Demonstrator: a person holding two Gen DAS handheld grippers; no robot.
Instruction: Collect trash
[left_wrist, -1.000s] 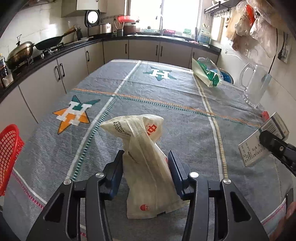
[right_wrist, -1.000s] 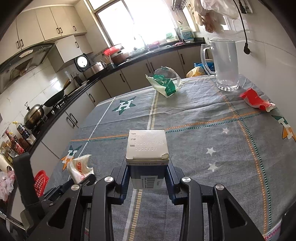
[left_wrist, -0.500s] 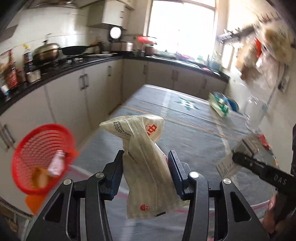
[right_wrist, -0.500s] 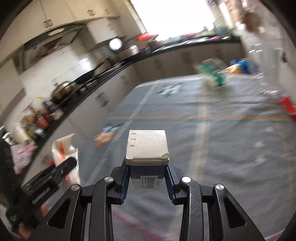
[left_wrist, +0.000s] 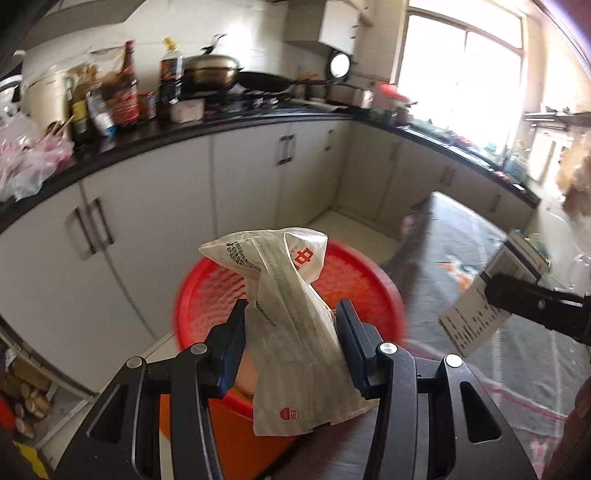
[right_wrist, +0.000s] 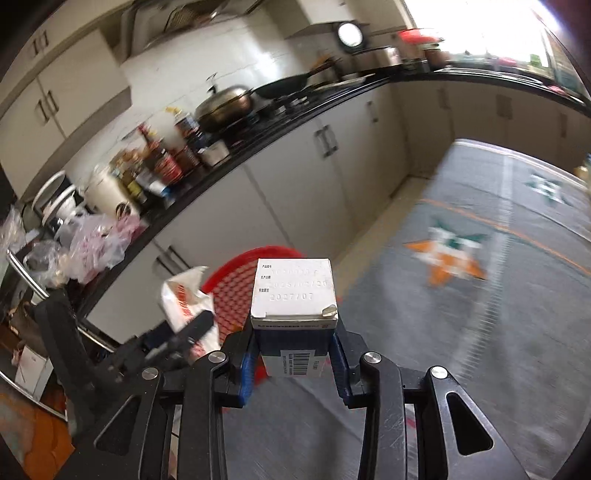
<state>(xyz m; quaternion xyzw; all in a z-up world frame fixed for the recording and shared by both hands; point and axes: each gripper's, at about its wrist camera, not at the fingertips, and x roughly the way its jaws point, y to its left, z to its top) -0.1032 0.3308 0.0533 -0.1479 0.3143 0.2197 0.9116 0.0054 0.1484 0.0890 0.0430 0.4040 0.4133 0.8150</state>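
My left gripper (left_wrist: 291, 343) clamped a crumpled white wrapper (left_wrist: 291, 325) above the red basket (left_wrist: 354, 273); my right gripper (right_wrist: 293, 360) clamped a small white-topped carton (right_wrist: 293, 295) beside that basket.

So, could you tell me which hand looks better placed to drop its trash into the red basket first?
Left, probably. The left gripper holds its crumpled wrapper directly in front of the red basket, while the right gripper with its small box sits nearer the table edge.
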